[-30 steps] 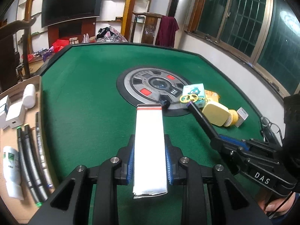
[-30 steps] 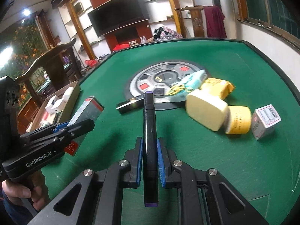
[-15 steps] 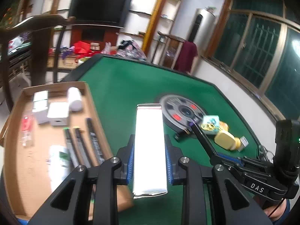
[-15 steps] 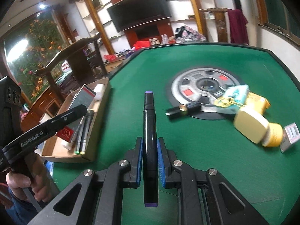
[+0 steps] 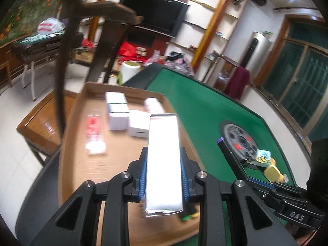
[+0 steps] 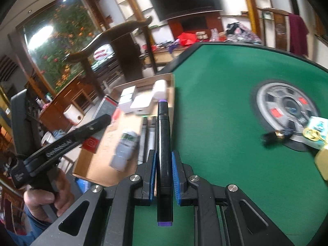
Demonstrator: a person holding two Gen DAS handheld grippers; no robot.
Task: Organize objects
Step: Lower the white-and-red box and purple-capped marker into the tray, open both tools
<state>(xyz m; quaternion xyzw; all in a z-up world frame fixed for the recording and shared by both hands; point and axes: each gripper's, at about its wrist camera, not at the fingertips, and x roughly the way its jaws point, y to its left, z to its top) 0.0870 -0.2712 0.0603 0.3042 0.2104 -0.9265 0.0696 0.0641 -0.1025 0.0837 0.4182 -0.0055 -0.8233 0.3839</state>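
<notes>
Left wrist view: the left gripper (image 5: pixel 163 176) has its blue pads clamped on a long white box (image 5: pixel 164 162), which lies lengthwise at frame centre, over a cardboard tray (image 5: pixel 78 123). Small white boxes (image 5: pixel 116 110) lie blurred at the tray's far end. A green felt table (image 5: pixel 205 110) with a round grey hub (image 5: pixel 238 135) fills the right; a dark television (image 5: pixel 155 14) hangs on the far wall.

Right wrist view: the right gripper (image 6: pixel 163 174) is closed on a black marker (image 6: pixel 163 143) with purple ends, at lower centre over the felt's left edge, beside the tray (image 6: pixel 98 164). A hand (image 6: pixel 45 201) at lower left holds the other gripper. An orange-fruited mural (image 6: pixel 59 39) covers the upper left.
</notes>
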